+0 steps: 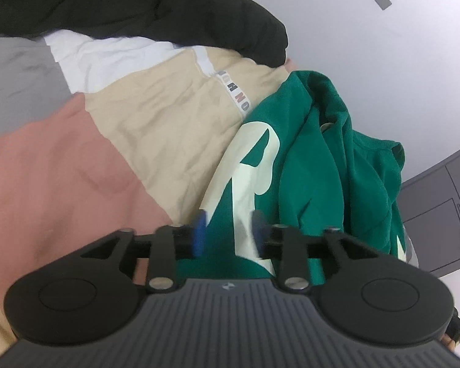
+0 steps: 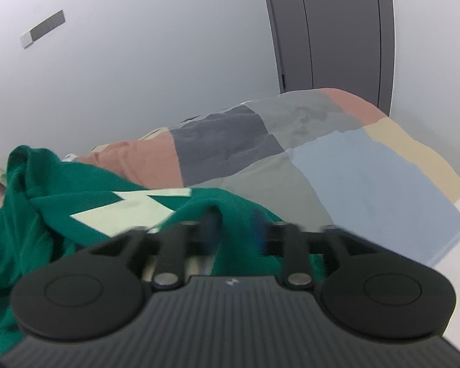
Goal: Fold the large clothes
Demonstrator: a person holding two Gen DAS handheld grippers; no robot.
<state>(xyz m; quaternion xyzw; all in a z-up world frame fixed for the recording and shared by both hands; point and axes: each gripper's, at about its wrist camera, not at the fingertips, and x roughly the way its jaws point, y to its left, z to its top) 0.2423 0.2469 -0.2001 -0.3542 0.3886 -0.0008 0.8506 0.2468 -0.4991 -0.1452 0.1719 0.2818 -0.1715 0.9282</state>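
In the left wrist view, a patchwork quilt point(image 1: 76, 168) fills the 9 o'clock side in pink, beige, white and grey panels. A black garment point(image 1: 138, 3) lies heaped across 11 to 12 o'clock, overlapping the quilt's white panel. From centre toward 3 o'clock the green sweatshirt point(image 1: 322, 159) lies crumpled on the quilt, a large cream letter print showing on its near panel. At 3 to 4 o'clock a grey door point(image 1: 438, 214) stands against the pale wall. At 6 o'clock the left gripper point(image 1: 228, 234) has its blue-padded fingers point(image 1: 199, 233) spread, green cloth showing in the gap between them; the pads are blurred, and whether they touch the fabric cannot be told.

In the right wrist view, the sweatshirt point(image 2: 61, 214) spreads from 9 o'clock to centre, bunched at the far left, a cream print across its middle. Beyond it, from centre to 3 o'clock, the quilt point(image 2: 337, 168) shows pink, dark grey, light grey, blue and beige squares. The door point(image 2: 331, 30) stands at 1 o'clock. At 6 o'clock the right gripper point(image 2: 234, 233) has its fingers point(image 2: 210, 230) apart, with a raised fold of green cloth lying between the blurred pads; whether they pinch it cannot be told.
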